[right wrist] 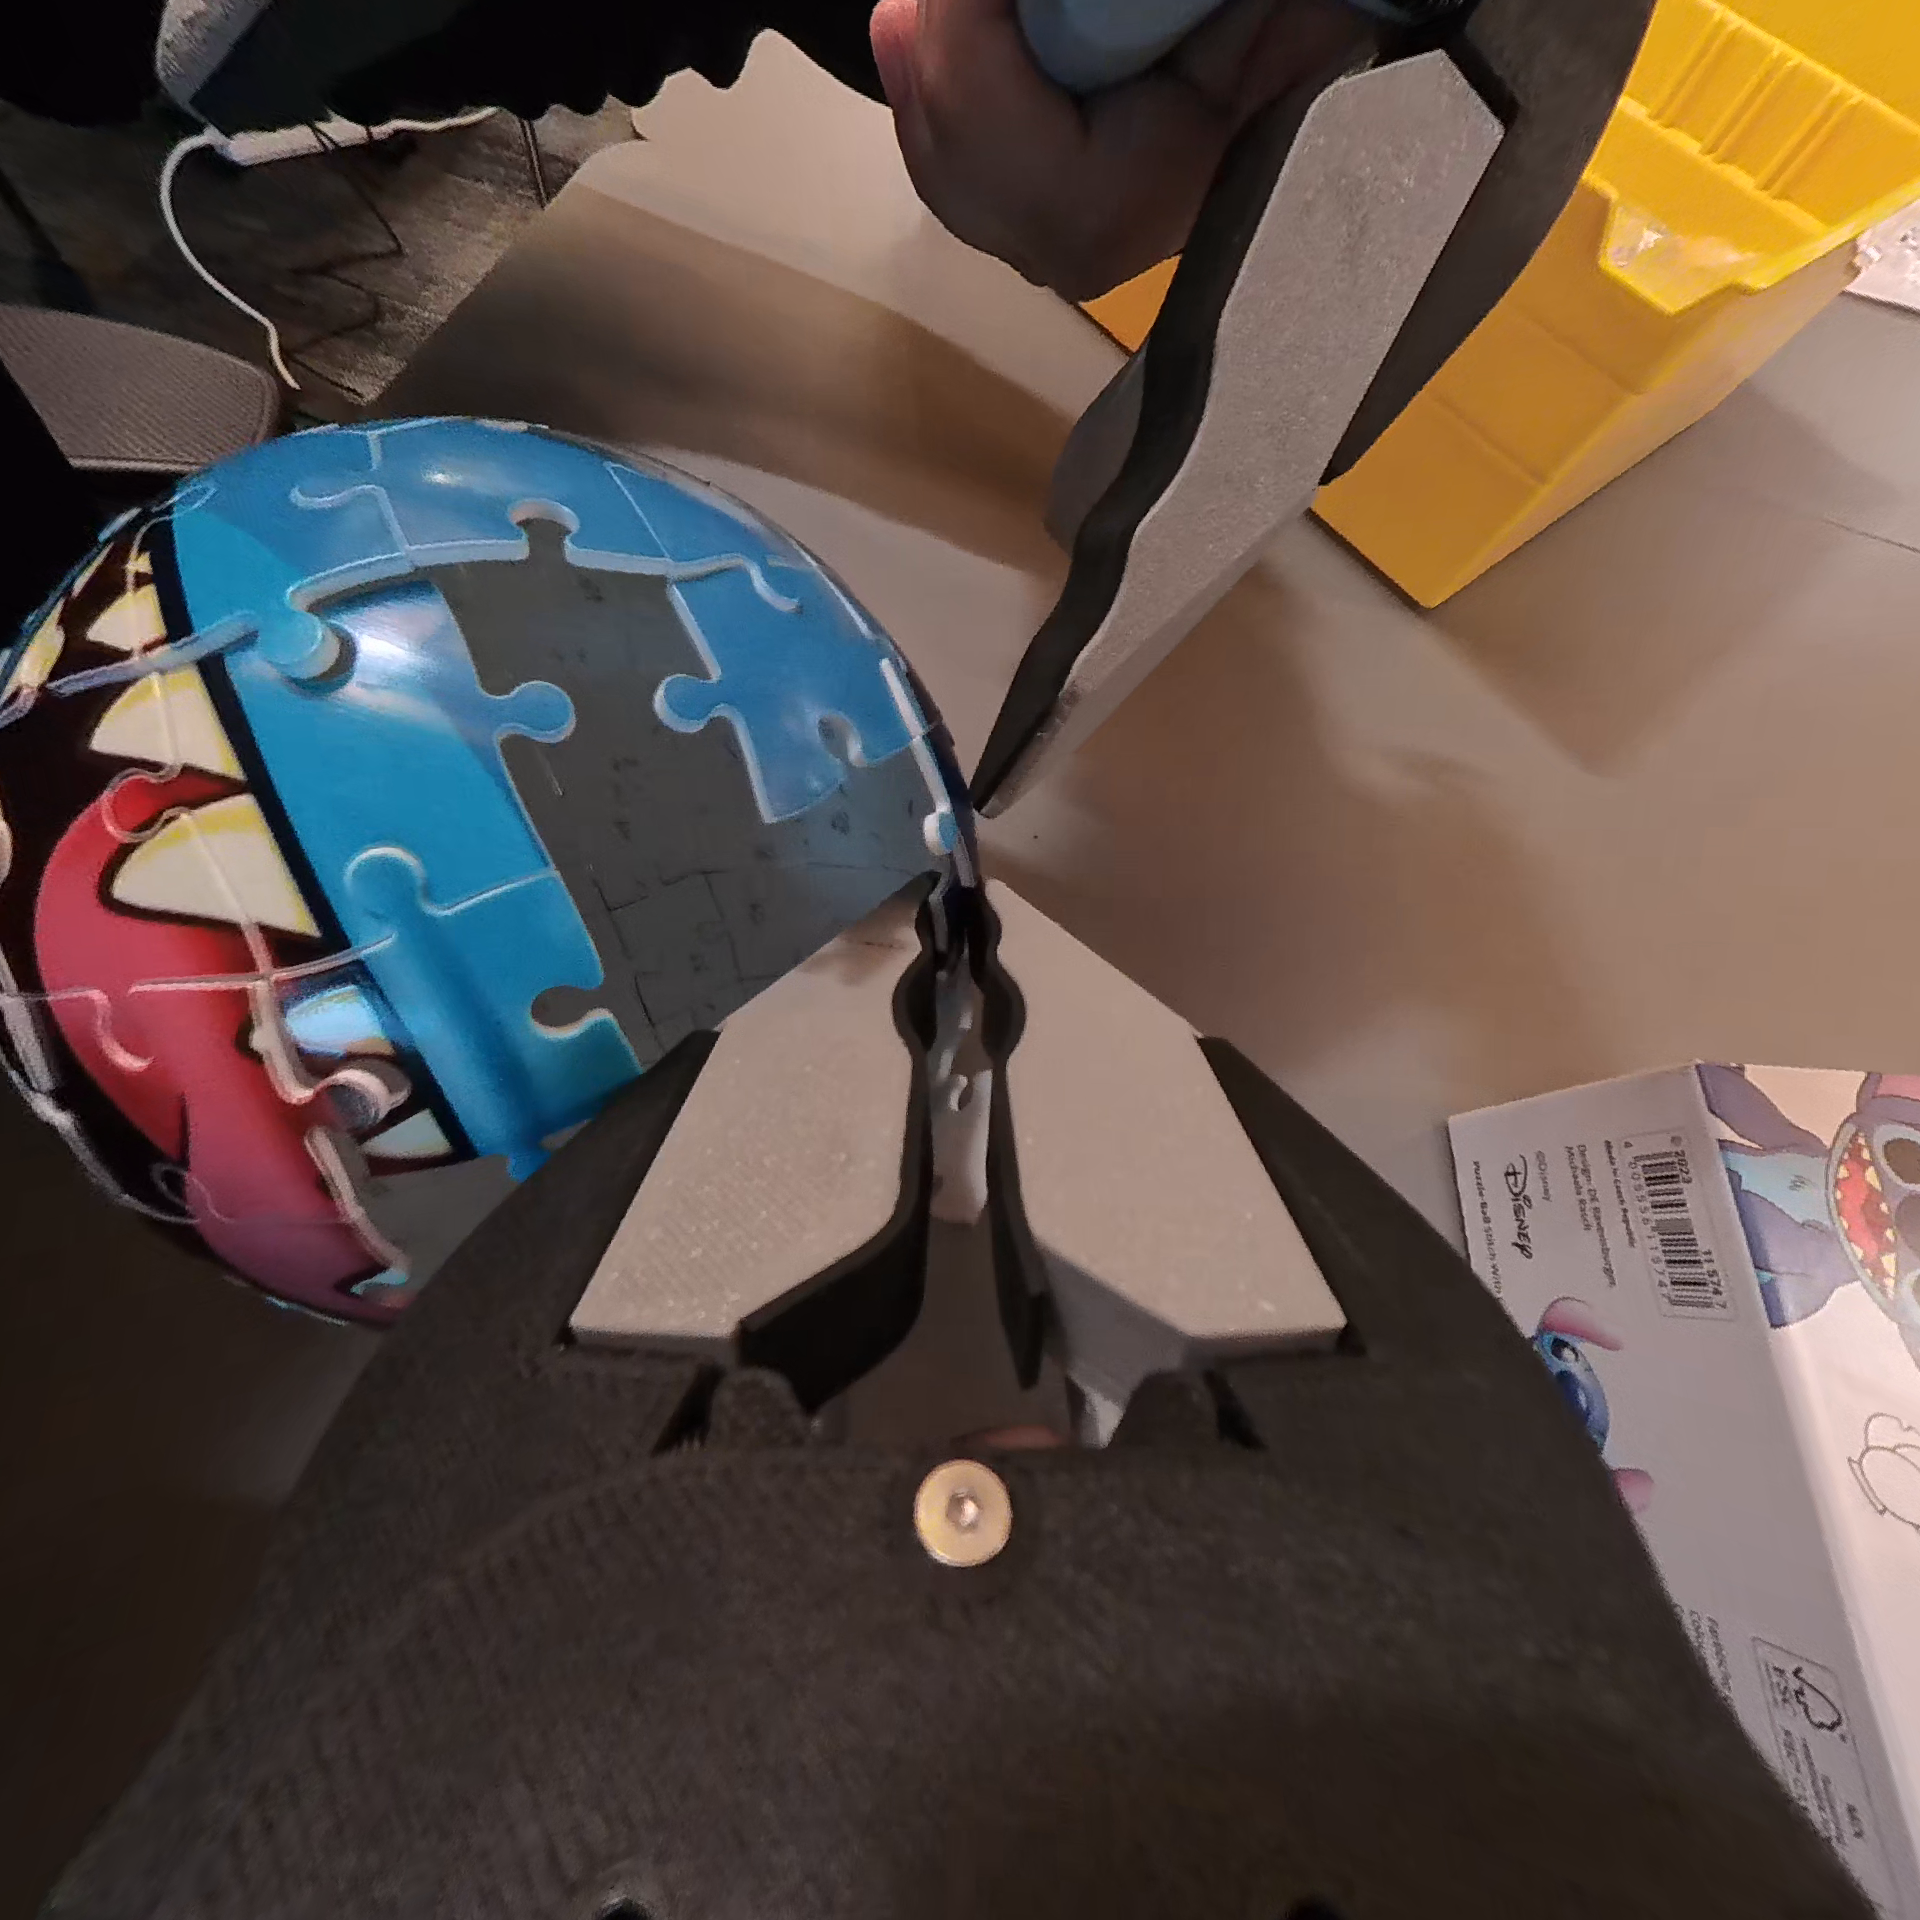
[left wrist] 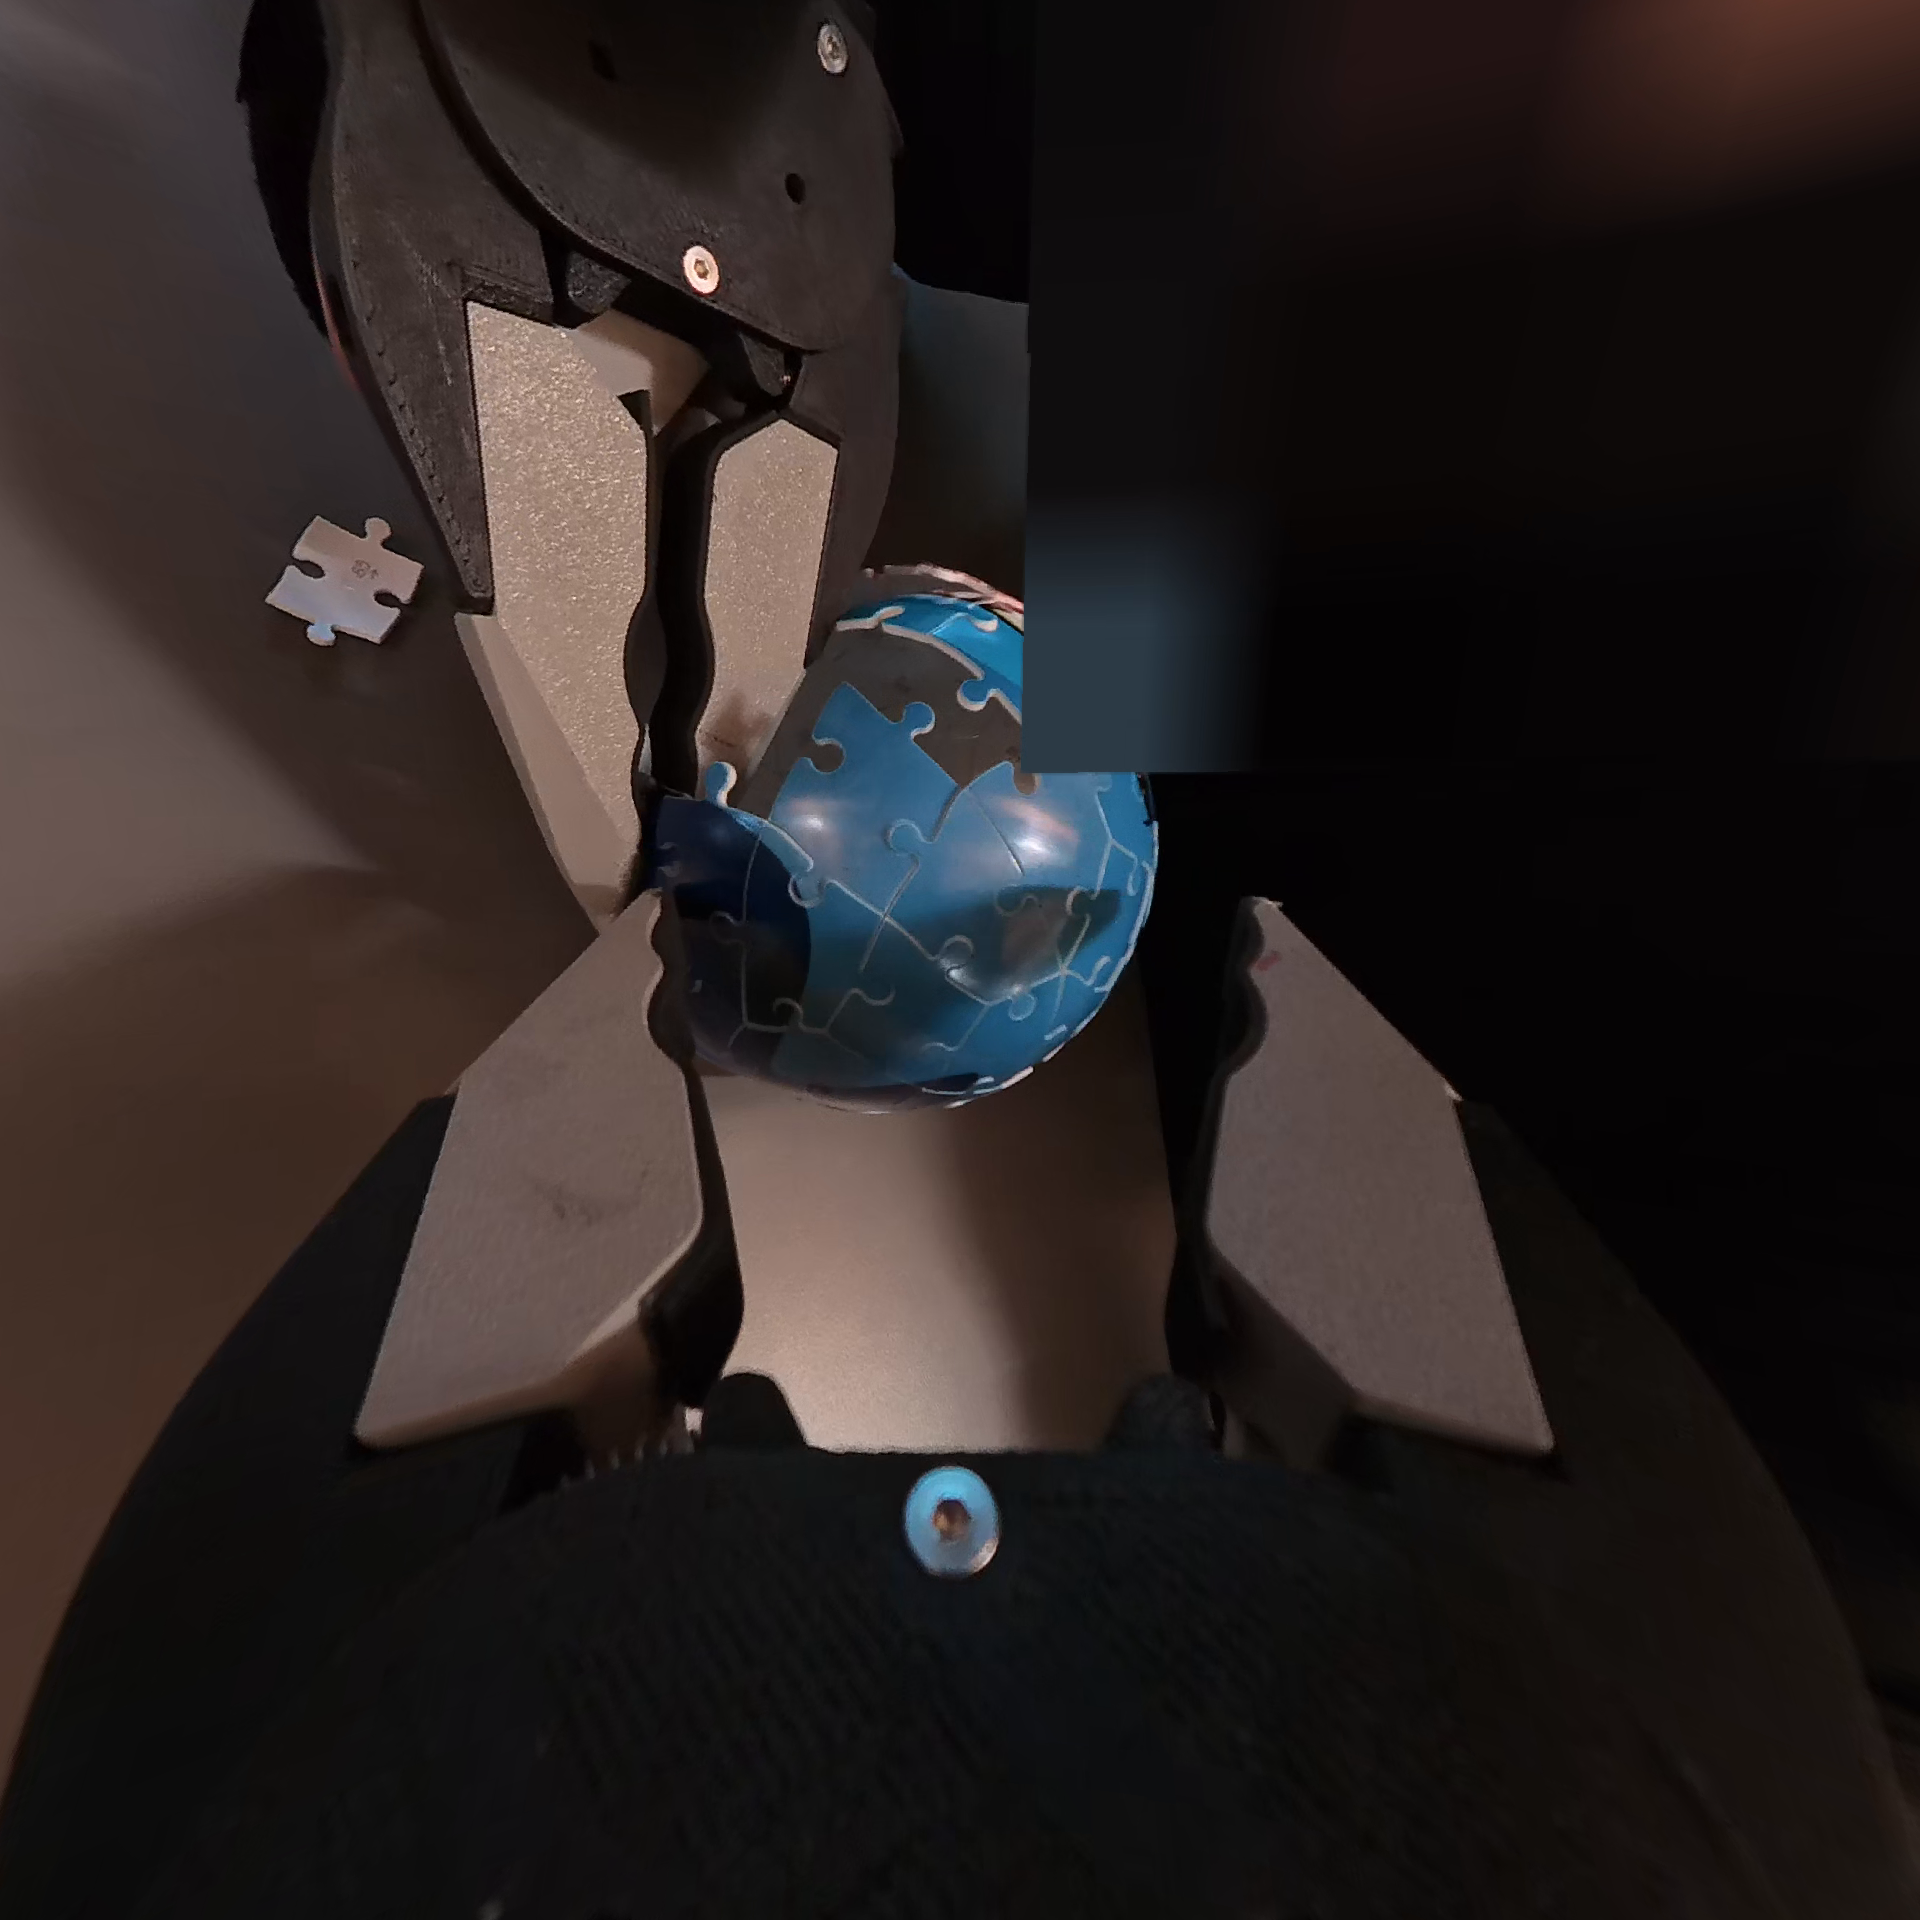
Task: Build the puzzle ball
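Beige tabletop (right wrist: 1455,831) under warm light; yellow bin (right wrist: 1621,312) at 1 o'clock, grey carpet (right wrist: 343,260) w/ white cable (right wrist: 208,239) at 11.

The tabletop (right wrist: 1403,831) is a plain beige surface, dim and brownish in the left wrist view. In the right wrist view a yellow plastic bin (right wrist: 1621,343) stands on it at about 1 o'clock, and a printed cardboard box (right wrist: 1621,1382) with cartoon artwork lies at about 4 o'clock, well apart from the bin. In the left wrist view a single loose puzzle piece (left wrist: 346,578) lies pale side up at about 10 o'clock.
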Available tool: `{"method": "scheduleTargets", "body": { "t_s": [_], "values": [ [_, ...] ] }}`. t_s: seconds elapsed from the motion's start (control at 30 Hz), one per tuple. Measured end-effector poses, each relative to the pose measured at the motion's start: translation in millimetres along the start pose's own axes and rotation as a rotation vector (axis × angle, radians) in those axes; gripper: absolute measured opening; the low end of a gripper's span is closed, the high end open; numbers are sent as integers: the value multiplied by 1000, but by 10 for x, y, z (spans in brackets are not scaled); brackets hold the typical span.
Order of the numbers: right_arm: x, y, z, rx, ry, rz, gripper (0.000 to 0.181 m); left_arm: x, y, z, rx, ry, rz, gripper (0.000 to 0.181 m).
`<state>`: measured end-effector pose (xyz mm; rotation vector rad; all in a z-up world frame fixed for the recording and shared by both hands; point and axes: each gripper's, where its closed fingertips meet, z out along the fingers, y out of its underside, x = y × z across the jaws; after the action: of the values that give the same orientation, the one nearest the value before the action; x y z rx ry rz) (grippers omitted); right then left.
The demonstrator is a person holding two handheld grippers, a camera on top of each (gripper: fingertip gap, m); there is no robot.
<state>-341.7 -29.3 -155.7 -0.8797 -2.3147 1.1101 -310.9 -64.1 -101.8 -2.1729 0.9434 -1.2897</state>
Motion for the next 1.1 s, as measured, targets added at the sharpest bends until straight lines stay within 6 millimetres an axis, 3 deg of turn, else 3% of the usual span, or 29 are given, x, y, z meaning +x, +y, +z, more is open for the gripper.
{"method": "scheduleTargets", "body": {
  "t_s": [0.2,0.43,0.87,1.1],
  "values": [
    [9,-14,12,23,-19,38,1,1,6,-8,-2,-3,-4,101],
    [21,-81,-69,62,-30,52,15,2,7,-20,2,0,-6,100],
    [18,-126,-116,98,-14,6,1,19,-31,-30,17,2,7,98],
    [16,-116,-134,135,-100,27,1,8,-26,-34,21,-1,-1,100]
  ]
}}
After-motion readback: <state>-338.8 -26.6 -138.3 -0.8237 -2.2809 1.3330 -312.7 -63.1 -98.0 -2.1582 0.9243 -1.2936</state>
